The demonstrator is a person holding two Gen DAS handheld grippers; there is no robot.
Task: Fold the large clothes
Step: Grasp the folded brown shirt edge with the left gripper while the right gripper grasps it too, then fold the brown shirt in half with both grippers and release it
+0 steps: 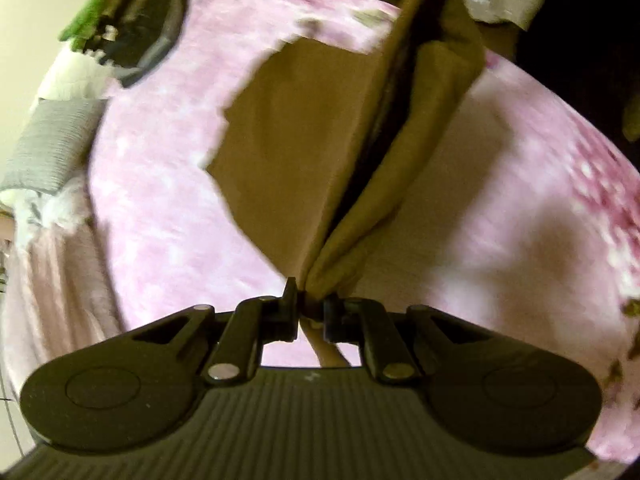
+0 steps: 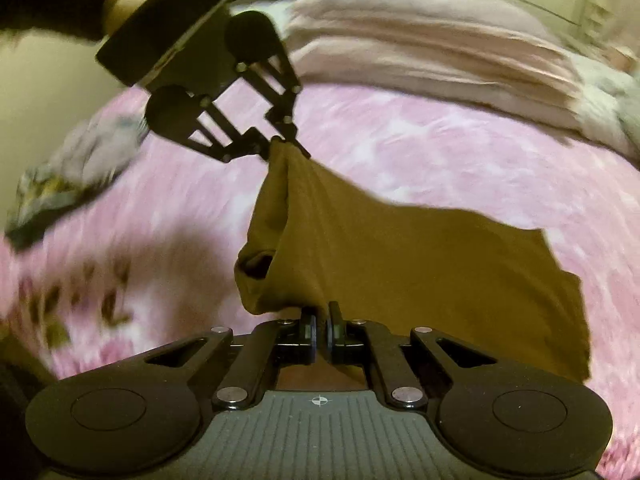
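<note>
Tools (image 1: pixel 308 300) (image 2: pixel 320 320) pinch plain brown garment (image 2: pixel 400 264), unlabelled.

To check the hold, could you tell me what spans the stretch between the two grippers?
In the right wrist view, the brown garment hangs between the left gripper and right gripper.

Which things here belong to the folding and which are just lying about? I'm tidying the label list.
In the job:
- brown garment
- left gripper, shut on it
- right gripper, shut on it
- pink bedspread beneath

Lying about:
- folded pale pink bedding
- grey pillow
- crumpled patterned cloth
</note>
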